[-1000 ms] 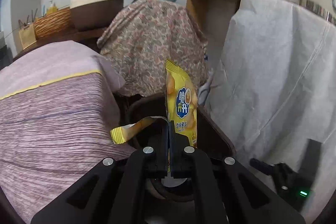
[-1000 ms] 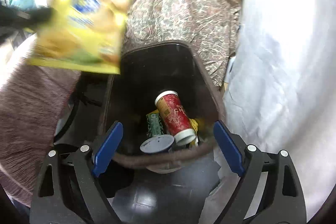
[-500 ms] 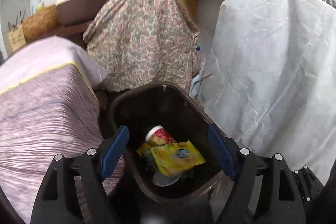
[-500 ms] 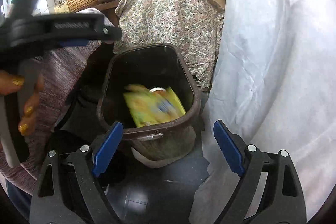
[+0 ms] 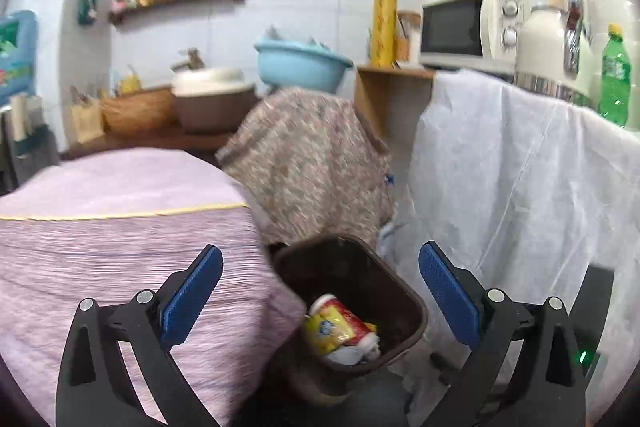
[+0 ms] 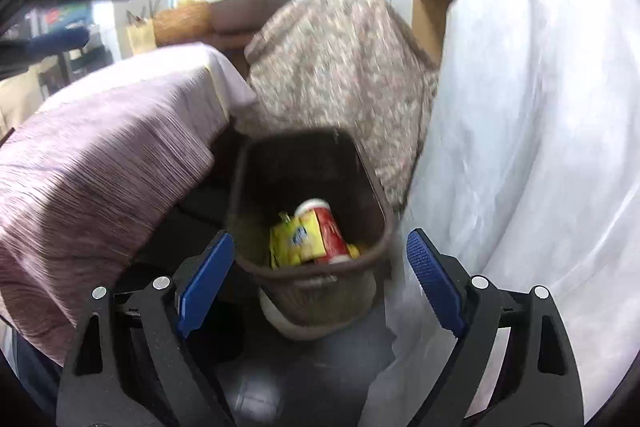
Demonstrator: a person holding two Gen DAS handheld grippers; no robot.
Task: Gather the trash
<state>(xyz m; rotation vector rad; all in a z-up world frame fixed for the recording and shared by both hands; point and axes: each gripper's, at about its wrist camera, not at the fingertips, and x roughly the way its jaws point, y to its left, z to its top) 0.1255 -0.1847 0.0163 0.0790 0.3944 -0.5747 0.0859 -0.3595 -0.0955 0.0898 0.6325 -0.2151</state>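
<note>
Left tongs (image 5: pixel 320 291): jaws had just been opening and stood spread as wide as they go, blue pads well apart, nothing between them.
Right tongs (image 6: pixel 316 267): likewise spread wide and empty.
Yellow snack wrapper (image 6: pixel 294 241): lay inside the brown bin (image 6: pixel 384 219), below and just ahead of both tongs, leaning on the red paper cup (image 6: pixel 330 227) beside it.
Bin's place: on the dark floor, framed between the pads of each tongs; the purple-covered desk (image 5: pixel 120 239) to the left of it, the white sheet (image 5: pixel 520 187) to the right, the patterned cloth (image 5: pixel 312 163) beyond.
Other contents: something pale and something more in yellow under the cup, too blurred to name.
How the wrapper would handle: in my judgement very light, thin and crinkly, slick to the pads, limp enough to fold or slide out of a loose pinch; not fragile.
Where to take hold: a flat edge or sealed end, pinched squarely across the film, seems best; the middle would only buckle.
How the cup would handle: probably light and hollow, easily crushed; the rim looks the firmer part.
Task so far: this wrapper appeared to be in the bin already, so neither tongs had anything left to carry here.
</note>
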